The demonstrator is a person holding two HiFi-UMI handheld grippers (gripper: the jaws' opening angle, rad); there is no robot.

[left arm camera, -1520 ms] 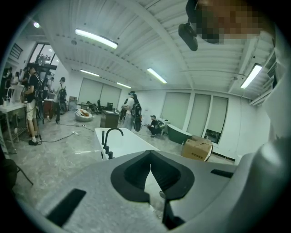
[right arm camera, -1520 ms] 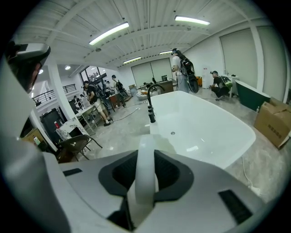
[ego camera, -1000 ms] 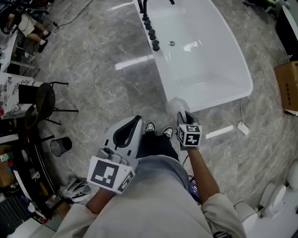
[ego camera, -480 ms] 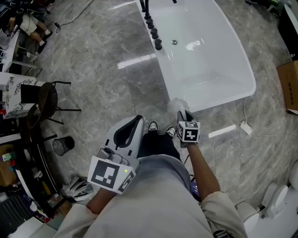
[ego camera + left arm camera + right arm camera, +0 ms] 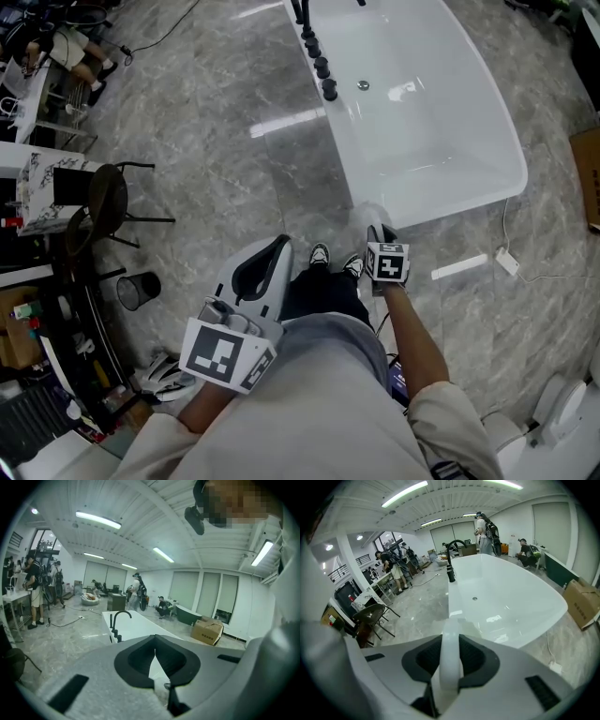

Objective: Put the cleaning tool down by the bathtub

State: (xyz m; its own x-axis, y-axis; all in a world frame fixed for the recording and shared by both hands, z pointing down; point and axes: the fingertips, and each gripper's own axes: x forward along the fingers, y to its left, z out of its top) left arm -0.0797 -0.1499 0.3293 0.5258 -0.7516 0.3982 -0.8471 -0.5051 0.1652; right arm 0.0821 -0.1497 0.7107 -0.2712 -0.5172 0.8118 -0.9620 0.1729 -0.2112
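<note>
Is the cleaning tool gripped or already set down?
Gripped: the right gripper is shut on the white handle of the cleaning tool; whether its head touches the floor, cannot tell.

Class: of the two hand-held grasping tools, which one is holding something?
The right tool, near the white oval bathtub: its jaws clamp the white plastic handle of a cleaning implement. The left tool has its jaws shut on nothing.

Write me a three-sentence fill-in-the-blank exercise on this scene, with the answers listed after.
The right tool is shut on a ____ handle.
The left tool holds ____.
The faucet on the white bathtub is ____.
Answers: white; nothing; black.
</note>
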